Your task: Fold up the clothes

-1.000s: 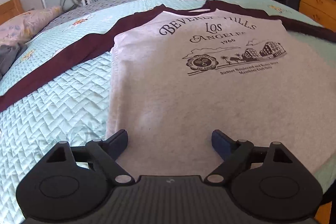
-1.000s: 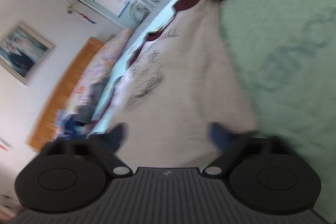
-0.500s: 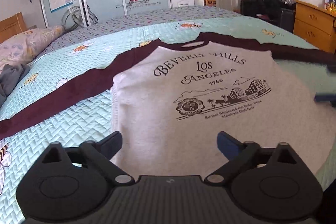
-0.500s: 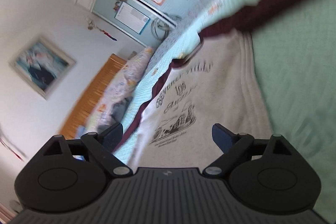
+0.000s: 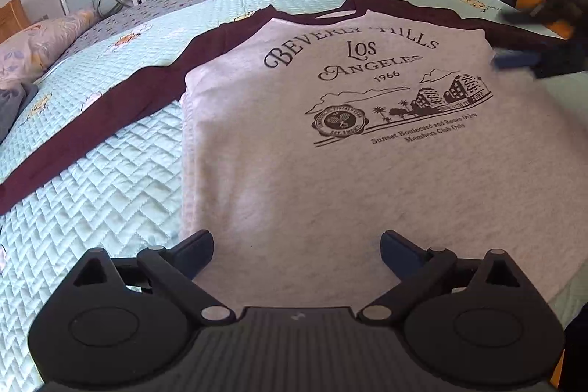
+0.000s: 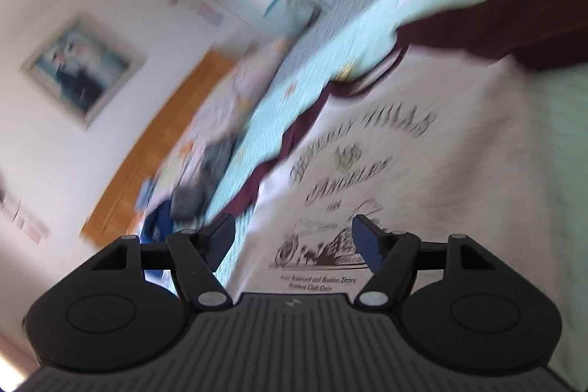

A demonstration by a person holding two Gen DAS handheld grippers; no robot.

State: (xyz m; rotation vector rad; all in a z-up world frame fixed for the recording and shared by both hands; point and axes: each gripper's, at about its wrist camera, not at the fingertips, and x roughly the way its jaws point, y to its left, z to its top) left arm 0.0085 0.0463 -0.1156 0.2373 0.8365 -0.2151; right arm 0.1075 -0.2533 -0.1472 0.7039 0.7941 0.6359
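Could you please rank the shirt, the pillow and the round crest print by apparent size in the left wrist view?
1. shirt
2. pillow, far off, so its true size is unsure
3. crest print

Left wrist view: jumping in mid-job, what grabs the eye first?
The grey shirt with dark maroon sleeves lies flat, print up, on the turquoise quilt, filling the middle. The left gripper is open over its near hem. The right gripper shows blurred by the far right shoulder.
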